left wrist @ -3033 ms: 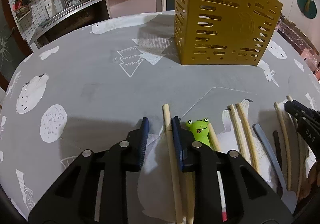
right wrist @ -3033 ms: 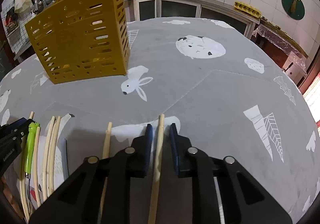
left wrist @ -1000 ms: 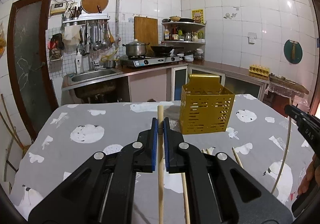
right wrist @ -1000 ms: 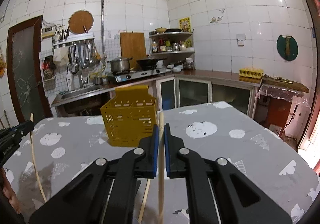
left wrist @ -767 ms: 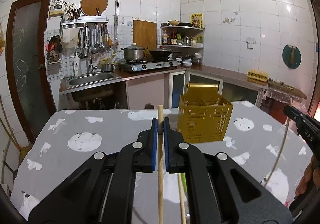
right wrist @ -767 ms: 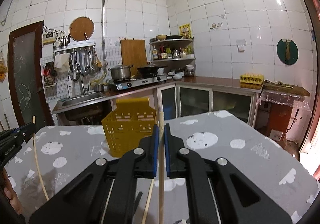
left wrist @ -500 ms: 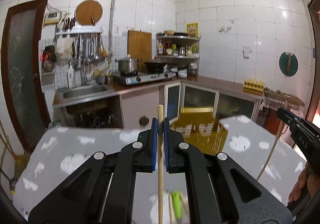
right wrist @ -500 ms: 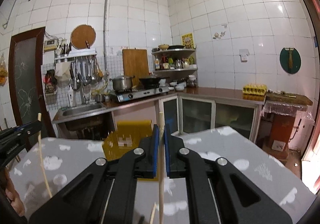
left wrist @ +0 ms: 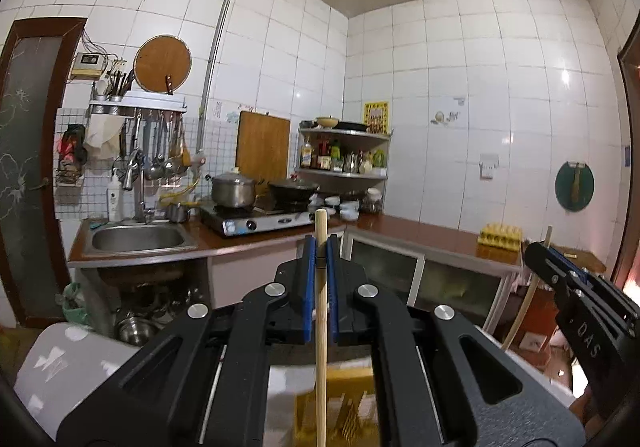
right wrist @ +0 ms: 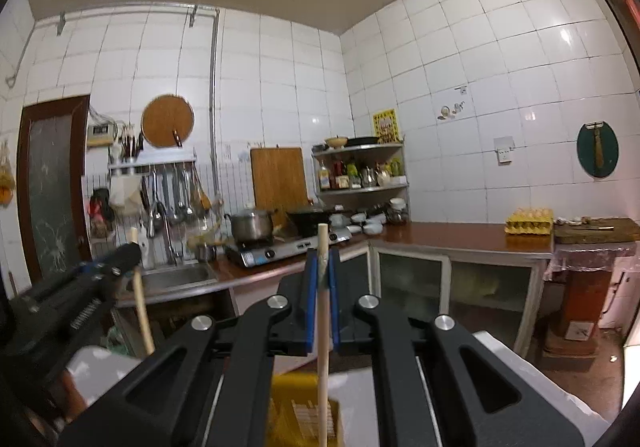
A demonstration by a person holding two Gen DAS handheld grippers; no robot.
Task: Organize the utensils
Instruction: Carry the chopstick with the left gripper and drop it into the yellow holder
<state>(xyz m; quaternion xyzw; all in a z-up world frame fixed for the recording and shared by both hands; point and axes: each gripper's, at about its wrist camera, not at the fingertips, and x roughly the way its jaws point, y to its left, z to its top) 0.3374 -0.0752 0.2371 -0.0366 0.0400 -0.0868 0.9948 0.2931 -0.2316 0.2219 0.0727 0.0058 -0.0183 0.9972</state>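
My left gripper is shut on a wooden chopstick that hangs down between its blue pads. My right gripper is shut on a second wooden chopstick. Both are raised high above the table and point level at the kitchen wall. The yellow slotted utensil basket sits below the left gripper, mostly hidden by it; it also shows under the right gripper. The right gripper shows at the right of the left wrist view, the left gripper at the left of the right wrist view.
The table with its grey patterned cloth shows only at the lower edges. Behind it are a sink, a stove with a pot, a counter with an egg tray and a low red stand.
Both grippers, each still holding its chopstick, have risen and tilted up since a second ago. The basket and table have dropped to the bottom of both views.
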